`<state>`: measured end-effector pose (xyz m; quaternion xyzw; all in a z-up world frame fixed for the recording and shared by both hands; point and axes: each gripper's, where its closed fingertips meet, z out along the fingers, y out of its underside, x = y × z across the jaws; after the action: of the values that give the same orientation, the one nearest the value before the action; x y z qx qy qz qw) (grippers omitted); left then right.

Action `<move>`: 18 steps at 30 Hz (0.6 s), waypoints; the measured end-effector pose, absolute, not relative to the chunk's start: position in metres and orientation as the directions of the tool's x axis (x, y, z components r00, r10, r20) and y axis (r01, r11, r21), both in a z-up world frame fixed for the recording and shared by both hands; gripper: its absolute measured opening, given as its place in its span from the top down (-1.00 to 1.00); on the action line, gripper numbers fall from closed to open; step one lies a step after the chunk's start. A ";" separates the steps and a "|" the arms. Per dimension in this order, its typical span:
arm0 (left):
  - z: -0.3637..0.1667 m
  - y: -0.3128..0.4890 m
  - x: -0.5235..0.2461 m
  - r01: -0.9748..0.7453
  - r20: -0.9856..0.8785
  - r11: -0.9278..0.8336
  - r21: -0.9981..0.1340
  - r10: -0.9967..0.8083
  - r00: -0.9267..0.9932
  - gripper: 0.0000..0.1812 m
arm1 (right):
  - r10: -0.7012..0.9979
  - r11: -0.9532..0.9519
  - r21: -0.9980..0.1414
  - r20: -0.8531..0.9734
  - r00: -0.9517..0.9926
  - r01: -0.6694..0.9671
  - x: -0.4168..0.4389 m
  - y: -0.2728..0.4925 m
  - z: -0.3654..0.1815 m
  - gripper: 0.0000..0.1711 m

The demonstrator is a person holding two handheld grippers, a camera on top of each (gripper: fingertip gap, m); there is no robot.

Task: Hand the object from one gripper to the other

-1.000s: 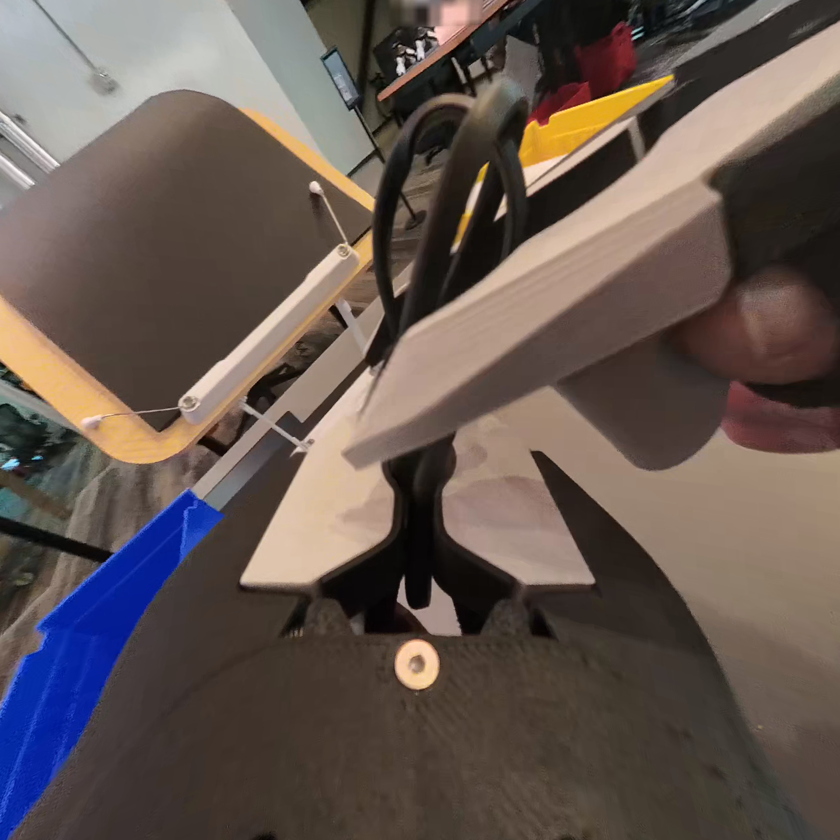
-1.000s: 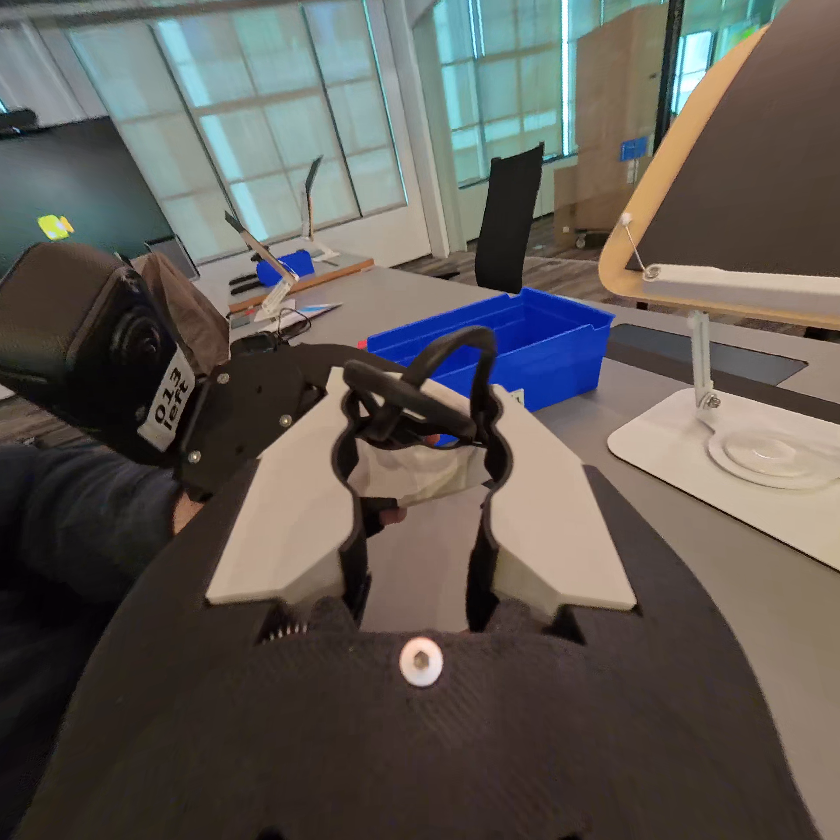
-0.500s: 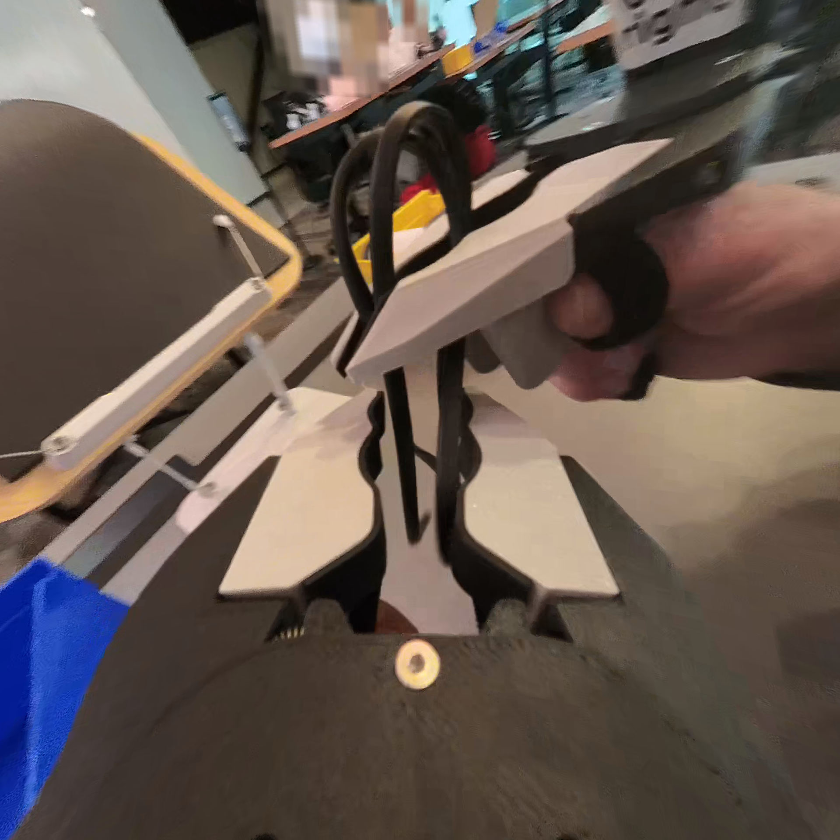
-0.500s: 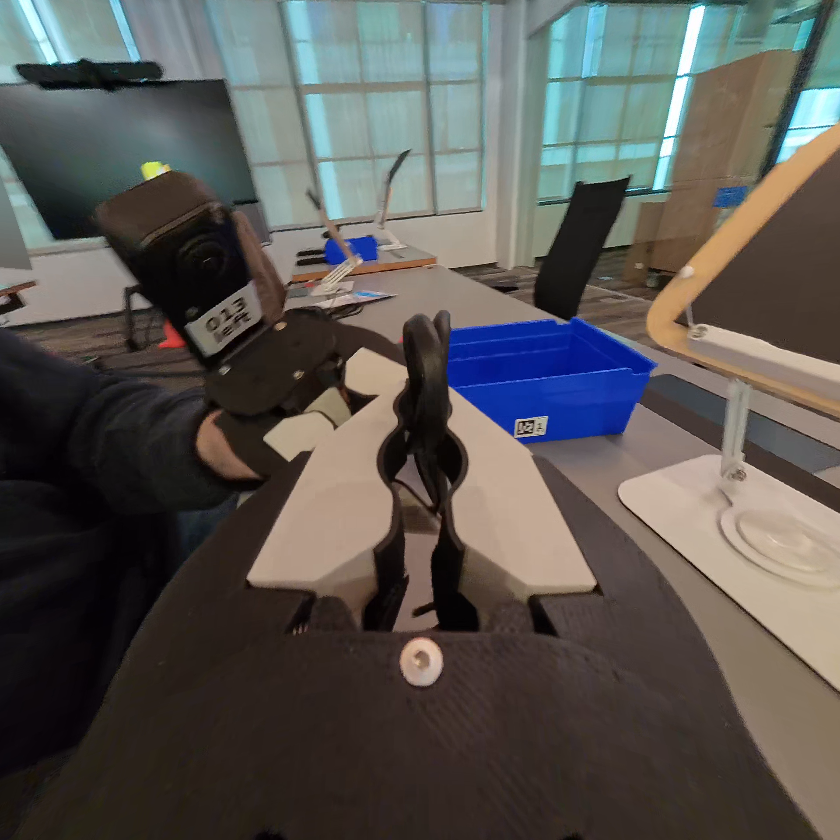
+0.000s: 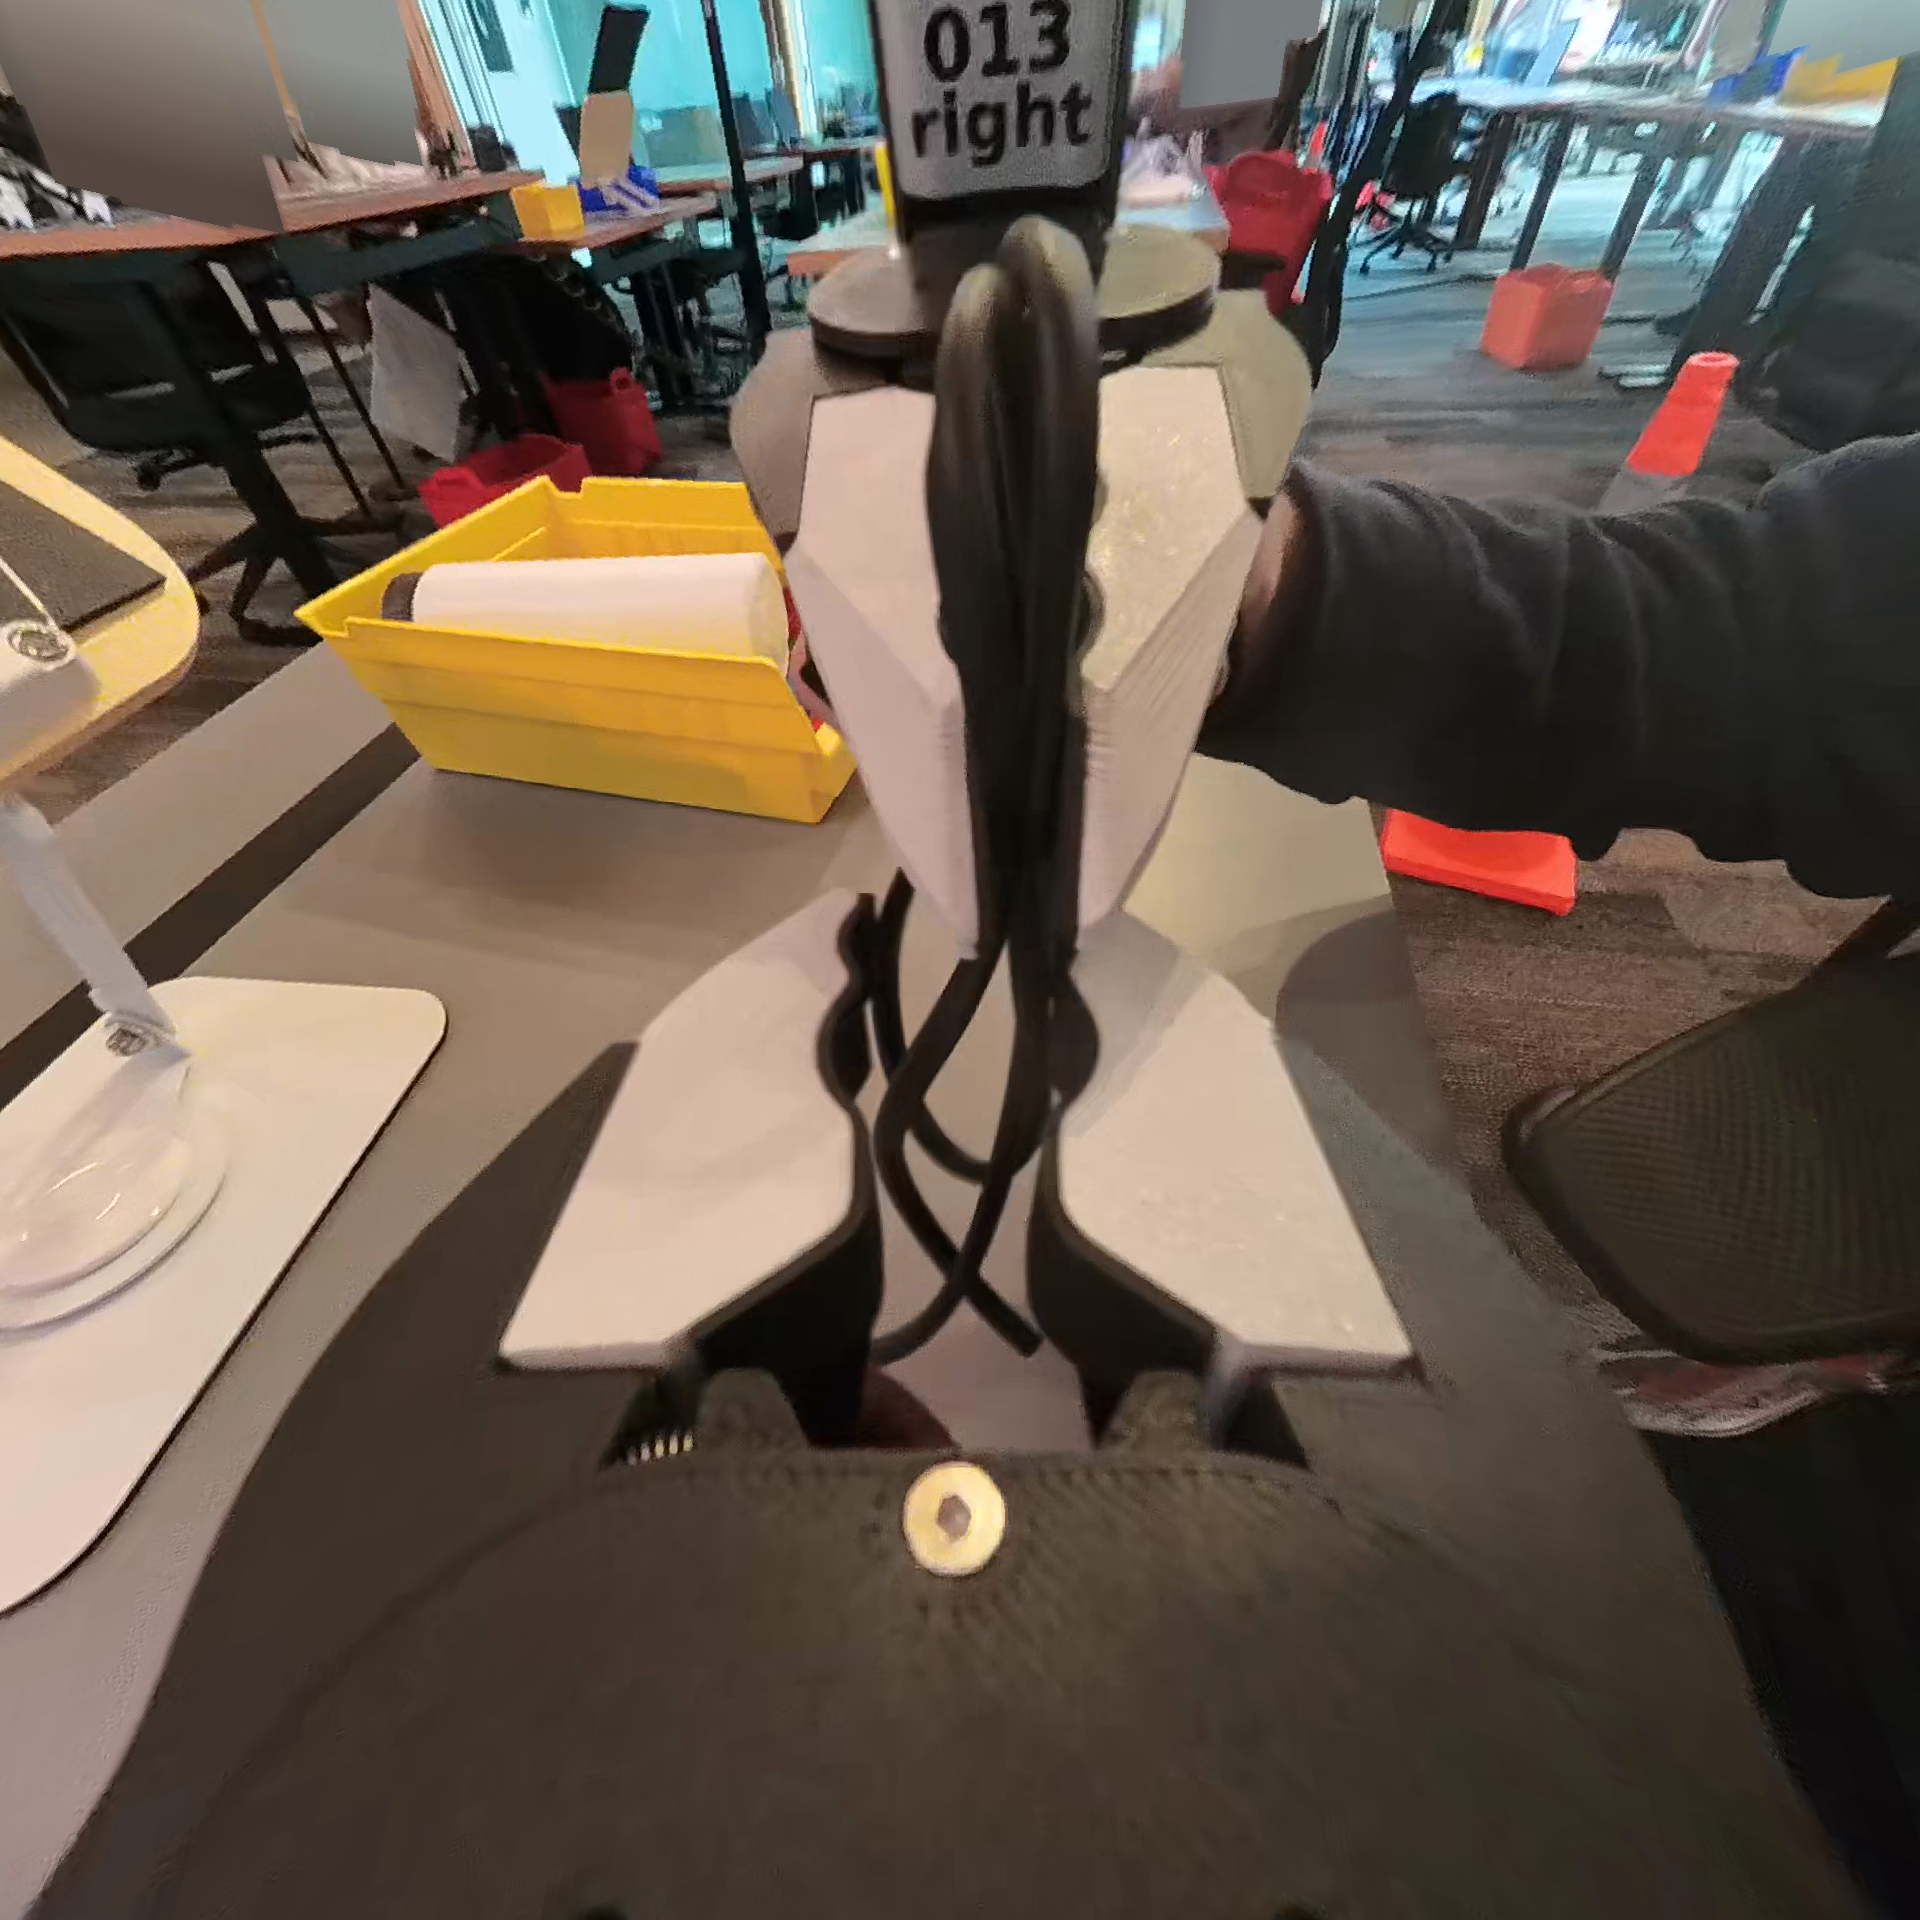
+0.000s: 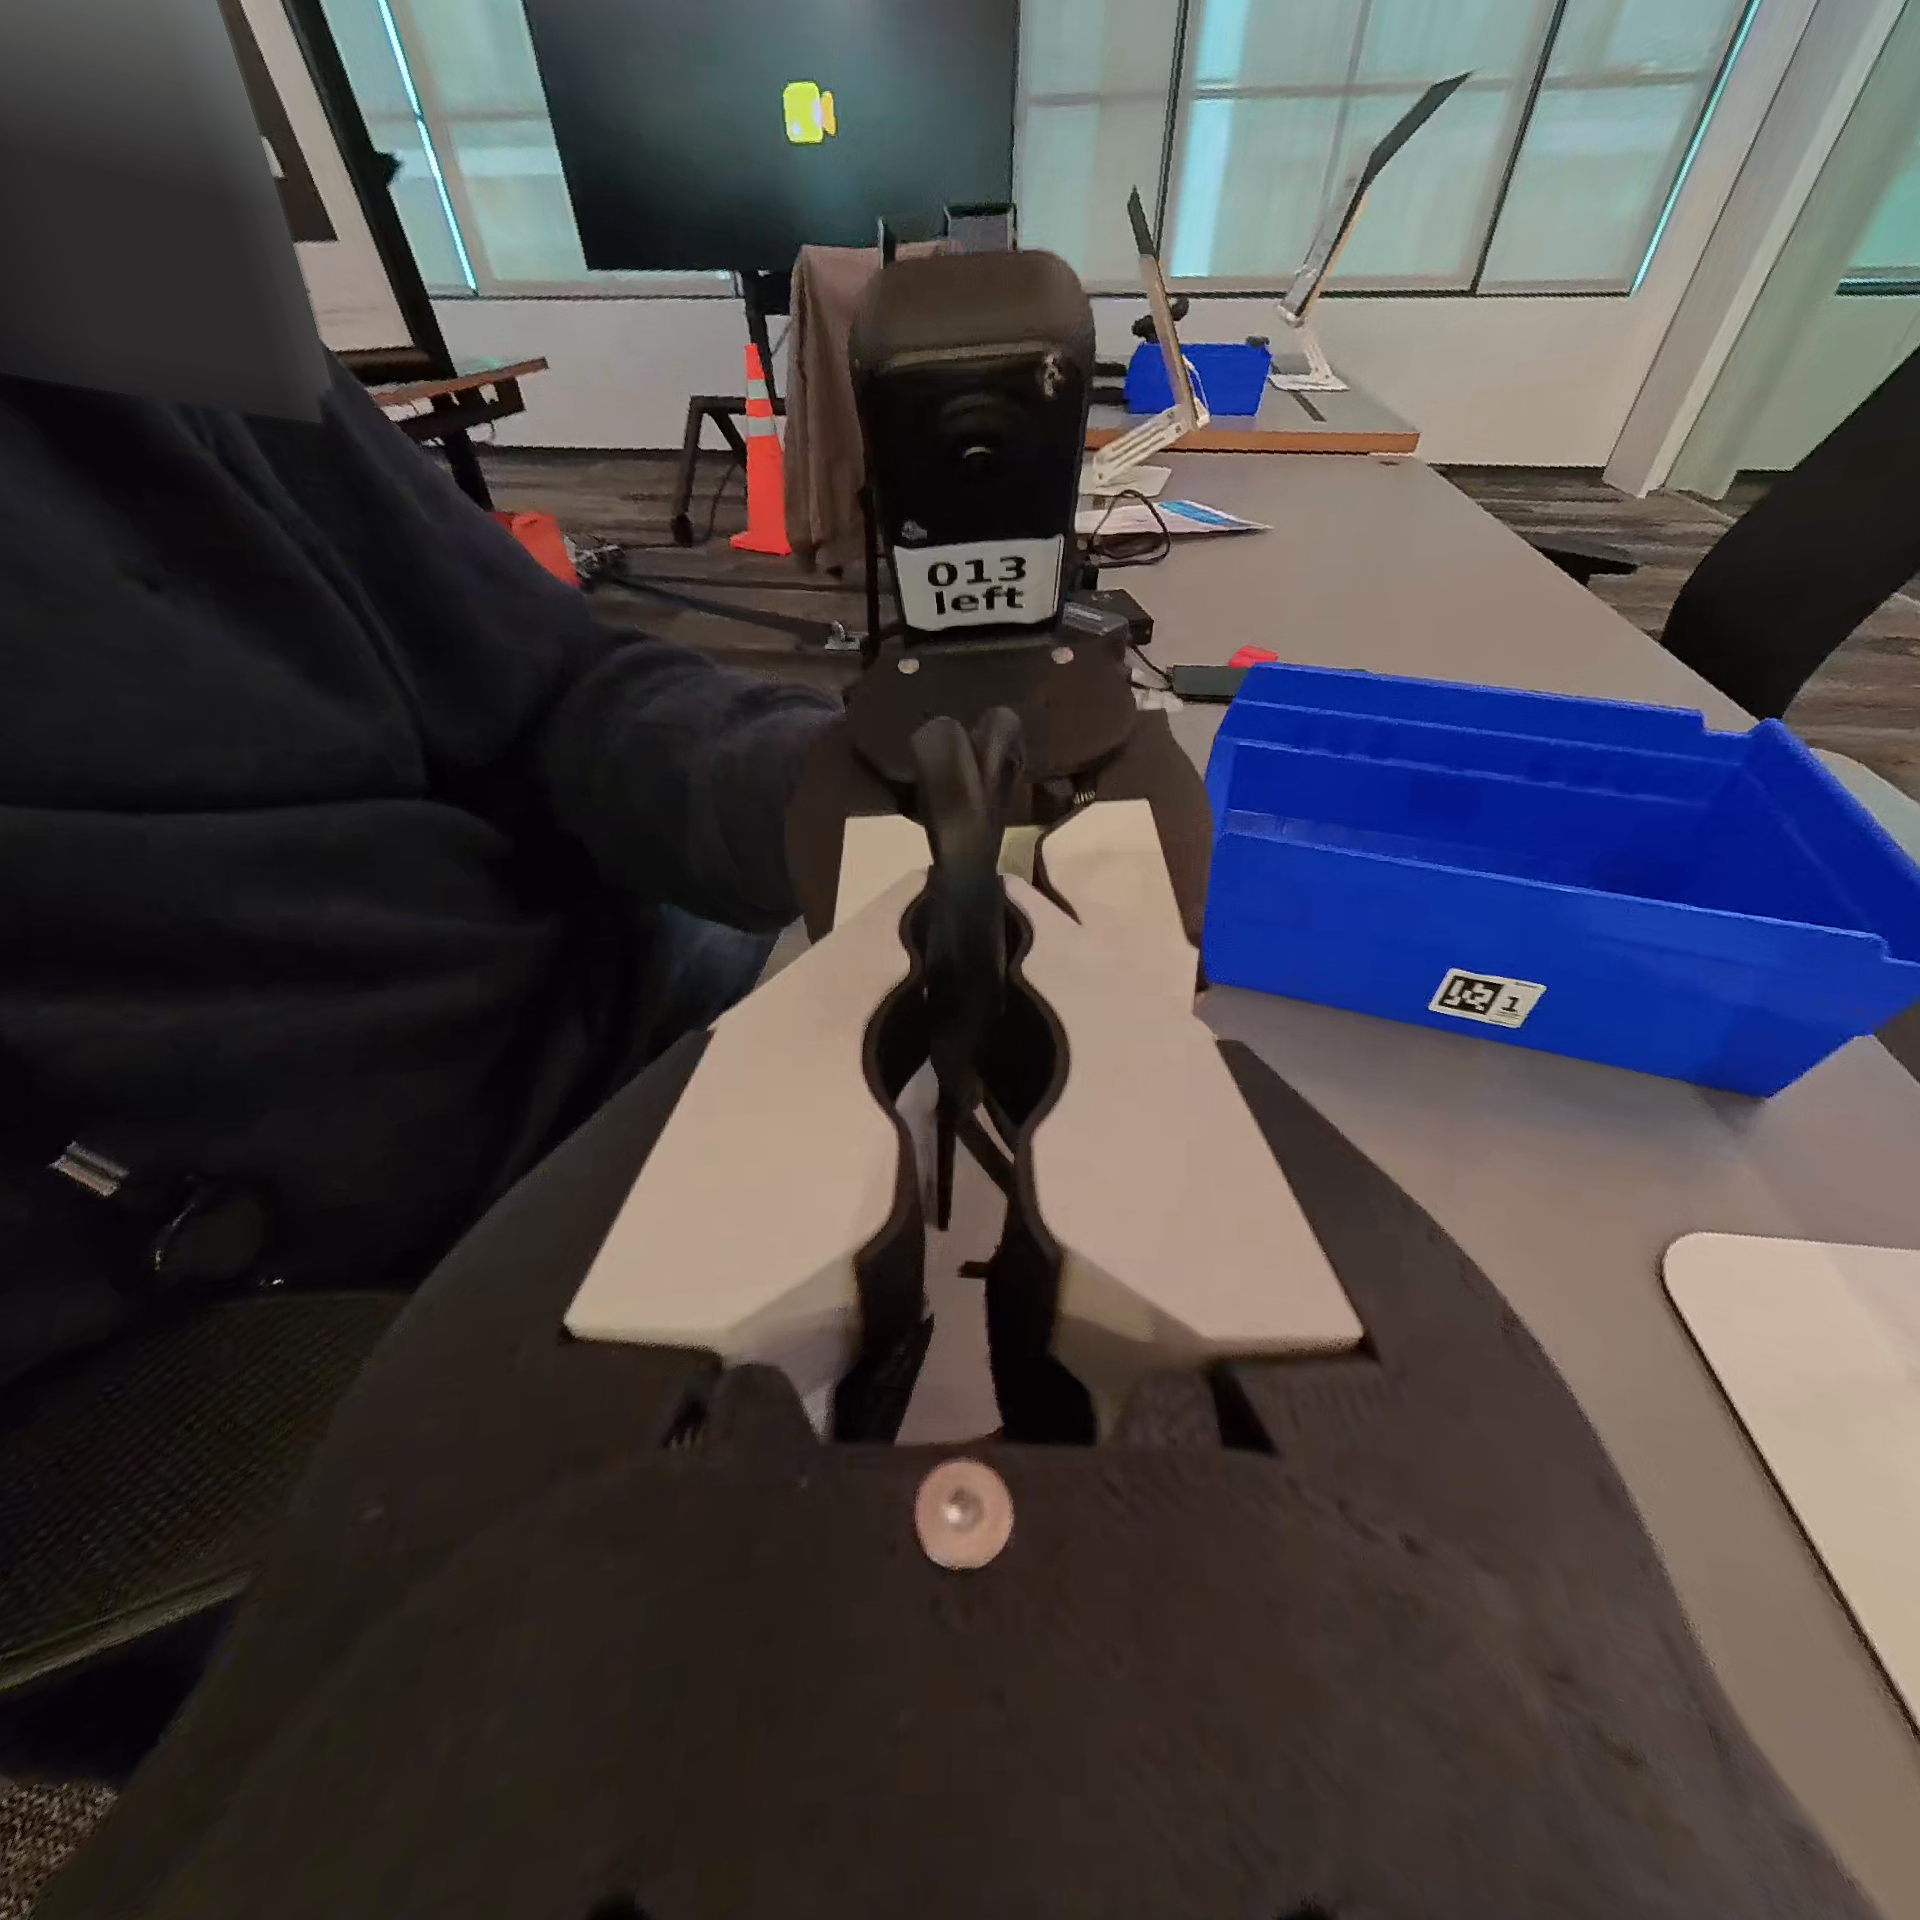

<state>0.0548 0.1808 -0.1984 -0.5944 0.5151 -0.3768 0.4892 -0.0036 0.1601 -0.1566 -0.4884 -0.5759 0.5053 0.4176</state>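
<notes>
The object is a looped black cable (image 5: pixel 1013 644). My right gripper (image 6: pixel 964 888) is shut on it, and the loop sticks out past the fingertips (image 6: pixel 1091 1039). In the left wrist view the right gripper (image 5: pixel 1013 914) faces me head-on with the cable pinched between its white fingers. My left gripper (image 5: pixel 971 935) is open. The cable's loose ends (image 5: pixel 935 1226) hang free in the gap between its fingers without being pinched. In the right wrist view the left gripper (image 6: pixel 987 836) sits just beyond my right fingertips, tip to tip.
A yellow bin (image 5: pixel 582 707) holding a white roll (image 5: pixel 592 608) stands on the grey table (image 5: pixel 468 904). A blue bin (image 6: pixel 1558 883) sits to the right. A white lamp base (image 5: pixel 208 1195) is at the left. A black mesh chair (image 5: pixel 1714 1174) is at the right. The grippers' ends are close to 6 cm from one another.
My left gripper was shut on the cable and has opened. My right gripper has closed on it. Both grippers have swung round to face each other head-on.
</notes>
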 end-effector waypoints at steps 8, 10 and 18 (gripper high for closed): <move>-0.197 0.191 0.055 -0.222 -0.120 0.060 -0.973 -0.955 0.269 0.95 | 0.994 -0.061 -0.990 -0.072 -0.085 0.125 -0.001 0.181 -0.154 0.90; -0.195 0.198 0.053 -0.216 -0.143 0.076 -0.973 -0.938 0.316 0.95 | 0.996 -0.091 -0.987 -0.091 0.005 0.130 0.003 0.196 -0.154 0.54; -0.194 0.236 0.027 -0.285 -0.275 0.123 -0.951 -0.758 0.592 0.95 | 0.888 -0.280 -0.958 -0.237 0.395 0.055 0.033 0.232 -0.169 0.03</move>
<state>0.0266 0.2360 -0.1937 -0.6349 0.4106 -0.1885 0.6267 0.0333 0.2315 -0.1691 -0.6772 -0.3478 0.4261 0.4887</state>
